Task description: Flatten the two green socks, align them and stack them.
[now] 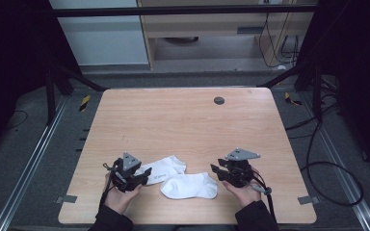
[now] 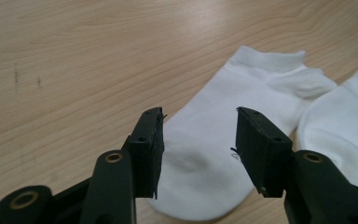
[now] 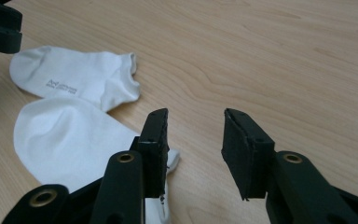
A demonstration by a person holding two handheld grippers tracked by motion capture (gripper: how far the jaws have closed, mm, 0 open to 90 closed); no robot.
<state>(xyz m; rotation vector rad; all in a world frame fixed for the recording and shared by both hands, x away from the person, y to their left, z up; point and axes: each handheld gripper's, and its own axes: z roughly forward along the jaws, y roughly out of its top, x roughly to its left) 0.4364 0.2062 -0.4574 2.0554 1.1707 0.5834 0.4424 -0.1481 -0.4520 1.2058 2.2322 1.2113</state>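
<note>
White cotton lies near the front edge of the wooden surface: two short socks side by side, touching. The nearer sock rests between the two hands, its toe toward the left claw and its cuff end toward the right claw. The farther sock sits just behind it, angled, with grey print on its sole. Both claws are spread and pinch nothing; the left claw hovers over the farther sock's toe, the right just beside the nearer sock. Farther back, a small dark round cap sits in the wood.
</note>
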